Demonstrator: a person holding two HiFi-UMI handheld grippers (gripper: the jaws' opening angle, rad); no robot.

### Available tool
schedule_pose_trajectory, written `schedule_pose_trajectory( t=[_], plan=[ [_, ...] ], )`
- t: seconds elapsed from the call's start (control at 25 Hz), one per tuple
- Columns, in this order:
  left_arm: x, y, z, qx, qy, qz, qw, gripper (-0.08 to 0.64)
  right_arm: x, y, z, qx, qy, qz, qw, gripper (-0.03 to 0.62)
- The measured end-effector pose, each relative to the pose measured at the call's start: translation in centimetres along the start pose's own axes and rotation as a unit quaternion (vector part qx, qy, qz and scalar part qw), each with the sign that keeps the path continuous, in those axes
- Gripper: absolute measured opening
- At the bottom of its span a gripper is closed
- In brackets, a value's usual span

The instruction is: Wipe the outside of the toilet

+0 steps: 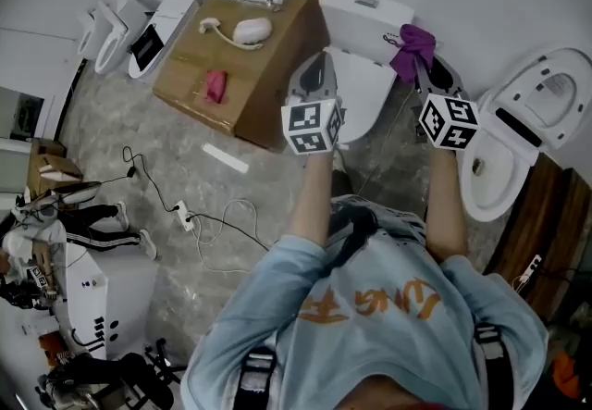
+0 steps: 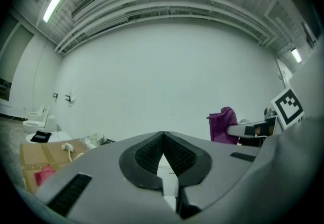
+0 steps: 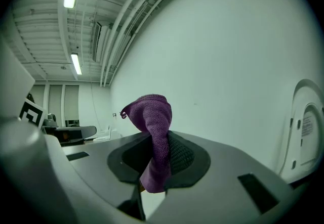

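Observation:
The white toilet stands straight ahead, with its tank against the wall and its closed lid under my hands. A purple cloth sticks up from my right gripper, which is shut on it and held above the toilet's right side near the tank. My left gripper hovers over the left side of the lid. Its pads meet at the tip with nothing between them. The left gripper view also shows the cloth, off to the right.
A cardboard box with white parts and a pink rag sits left of the toilet. A second toilet with raised lid stands at the right. More toilets line the far left. A power strip and cables lie on the floor.

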State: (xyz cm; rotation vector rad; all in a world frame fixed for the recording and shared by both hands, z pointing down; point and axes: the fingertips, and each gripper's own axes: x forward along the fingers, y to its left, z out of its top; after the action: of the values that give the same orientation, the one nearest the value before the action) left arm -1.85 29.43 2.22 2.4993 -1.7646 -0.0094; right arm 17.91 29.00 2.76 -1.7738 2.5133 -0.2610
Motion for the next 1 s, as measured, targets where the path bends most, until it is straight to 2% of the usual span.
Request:
schedule_pose_trajectory(
  t=[0.2, 0.36, 0.52, 0.8, 1.0],
  plan=[
    [6.3, 6.6, -3.5, 0.008, 0.05, -0.011, 0.9986, 0.023, 9.6, 2.5, -4.3, 0.036, 0.026, 0.013, 0.999, 0.084],
    [11.4, 11.3, -7.4, -0.017, 0.104, -0.025, 0.9941, 0.023, 17.1, 4.8, -8.4, 0.047, 0.078, 0.022, 0.996, 0.084],
    [16.4, 15.1, -8.8, -0.047, 0.124, -0.04, 0.9904, 0.023, 22.6, 5.6, -9.7, 0.041, 0.109, 0.02, 0.993, 0.086],
    [22.5, 16.8, -11.5, -0.091, 0.152, -0.068, 0.9818, 0.023, 27.2, 2.6, -11.1, 0.027, 0.159, -0.014, 0.987, 0.086],
    [25.4, 17.2, -14.1, -0.127, 0.174, -0.057, 0.9749, 0.023, 29.5, 1.0, -12.6, 0.009, 0.194, -0.005, 0.981, 0.086]
  ],
)
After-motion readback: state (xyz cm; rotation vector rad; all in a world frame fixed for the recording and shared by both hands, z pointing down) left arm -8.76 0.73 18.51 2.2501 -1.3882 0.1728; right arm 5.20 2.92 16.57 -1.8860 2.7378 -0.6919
